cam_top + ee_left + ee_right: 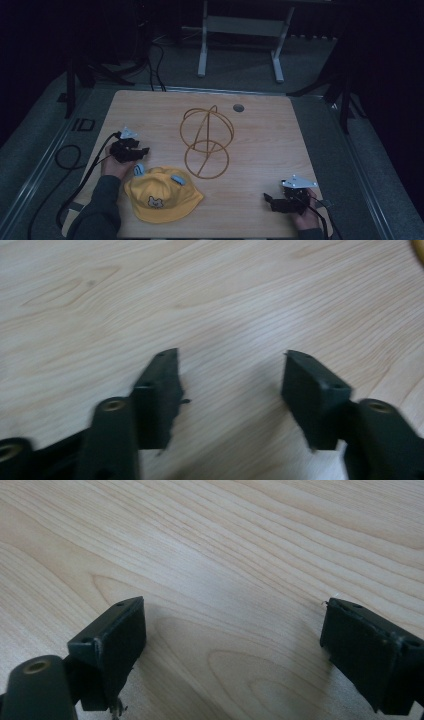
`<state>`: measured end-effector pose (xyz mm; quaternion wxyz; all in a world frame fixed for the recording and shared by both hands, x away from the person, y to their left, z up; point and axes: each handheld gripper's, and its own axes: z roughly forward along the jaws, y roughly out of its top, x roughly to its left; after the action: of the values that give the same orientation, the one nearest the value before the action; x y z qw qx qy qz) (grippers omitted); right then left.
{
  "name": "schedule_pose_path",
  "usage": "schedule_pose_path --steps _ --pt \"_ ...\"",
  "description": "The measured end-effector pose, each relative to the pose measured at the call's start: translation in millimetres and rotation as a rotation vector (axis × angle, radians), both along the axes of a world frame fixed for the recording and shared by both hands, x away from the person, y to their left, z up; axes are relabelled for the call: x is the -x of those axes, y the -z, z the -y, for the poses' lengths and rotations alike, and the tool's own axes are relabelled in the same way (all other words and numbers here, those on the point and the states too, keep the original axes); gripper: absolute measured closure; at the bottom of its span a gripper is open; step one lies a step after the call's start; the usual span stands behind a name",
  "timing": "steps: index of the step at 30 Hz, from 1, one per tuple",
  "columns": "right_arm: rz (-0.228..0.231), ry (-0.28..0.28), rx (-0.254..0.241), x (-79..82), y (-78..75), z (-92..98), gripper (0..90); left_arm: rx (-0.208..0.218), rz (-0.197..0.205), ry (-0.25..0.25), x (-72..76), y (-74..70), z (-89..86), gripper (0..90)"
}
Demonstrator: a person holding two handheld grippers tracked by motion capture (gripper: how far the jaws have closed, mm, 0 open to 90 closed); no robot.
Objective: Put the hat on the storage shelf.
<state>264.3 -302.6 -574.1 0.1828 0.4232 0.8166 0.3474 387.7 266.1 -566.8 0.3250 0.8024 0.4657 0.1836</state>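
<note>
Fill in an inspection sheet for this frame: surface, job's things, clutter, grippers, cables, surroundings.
Surface: pale wooden table, with a round grey cap set in near the far edge.
Job's things: yellow hat with a bear face and two blue ears, lying near the front edge; gold wire stand upright at the centre, apart from the hat.
Clutter: nothing seen.
Grippers: left gripper just behind the hat, open, nothing between its jaws; right gripper at the front right, open, also empty.
Cables: black cable trails from the left gripper off the table's left edge and loops on the floor.
Surroundings: dim room, grey floor, white frame legs beyond the table.
</note>
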Motion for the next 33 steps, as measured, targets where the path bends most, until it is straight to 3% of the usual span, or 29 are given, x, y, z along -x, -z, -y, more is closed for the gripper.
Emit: schedule_pose_path --steps 4,17,23,29,31,33 --pt "0.000 0.000 0.000 0.0 0.0 0.0 11.0 0.041 -0.028 -0.026 3.3 -2.3 -12.3 53.0" --pt "0.000 0.000 0.000 0.0 0.0 0.0 11.0 0.018 -0.037 0.000 18.1 -27.3 -21.9 55.2" --pt "0.000 0.000 0.000 0.0 0.0 0.1 11.0 0.000 -0.024 0.046 27.4 -47.0 -17.2 56.1" --pt "0.000 0.000 0.001 0.0 0.0 0.1 11.0 -0.032 -0.039 0.135 32.6 -69.6 -3.4 56.0" --pt "0.000 0.000 0.000 0.0 0.0 0.0 11.0 -0.033 -0.042 0.141 33.2 -71.1 -1.9 56.0" --pt "-0.001 0.000 0.000 0.0 0.0 0.0 11.0 -0.048 -0.065 0.177 34.4 -77.0 3.4 56.1"
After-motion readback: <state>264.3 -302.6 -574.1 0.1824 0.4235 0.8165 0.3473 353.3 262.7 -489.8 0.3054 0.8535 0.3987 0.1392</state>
